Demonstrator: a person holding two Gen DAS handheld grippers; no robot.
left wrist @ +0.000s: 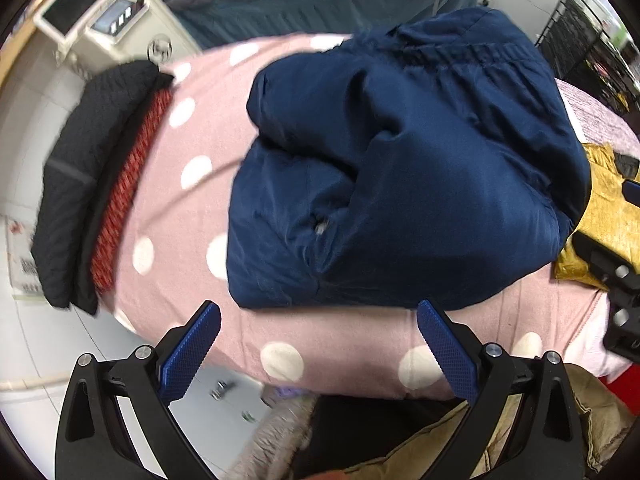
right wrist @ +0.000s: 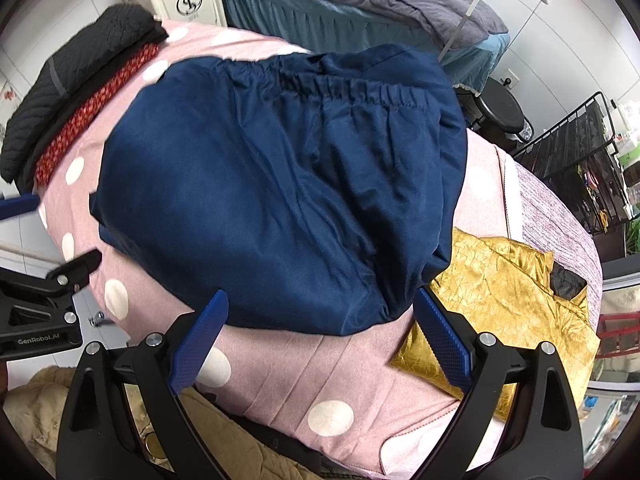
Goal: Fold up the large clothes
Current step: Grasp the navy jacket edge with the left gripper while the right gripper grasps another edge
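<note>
- A folded black garment (left wrist: 84, 168) and a red knit piece (left wrist: 128, 196) lie stacked at the left edge of the pink polka-dot blanket (left wrist: 192, 208).
- The navy padded jacket (left wrist: 400, 168), folded into a bundle, sits mid-blanket.
- A gold crinkled garment (right wrist: 500, 296) lies just right of it.
- Left gripper (left wrist: 318, 350) hovers spread wide, empty, near the jacket's front edge.
- Right gripper (right wrist: 322, 340) also gapes wide, gripping nothing.

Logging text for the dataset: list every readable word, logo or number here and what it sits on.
"GenRobot.AI": on the black body of the left gripper, seen in the right wrist view.
Round monogram on the cream cabinet: ornate, letters unclear.
Print on the white paper on the floor: too blurred to read.
</note>
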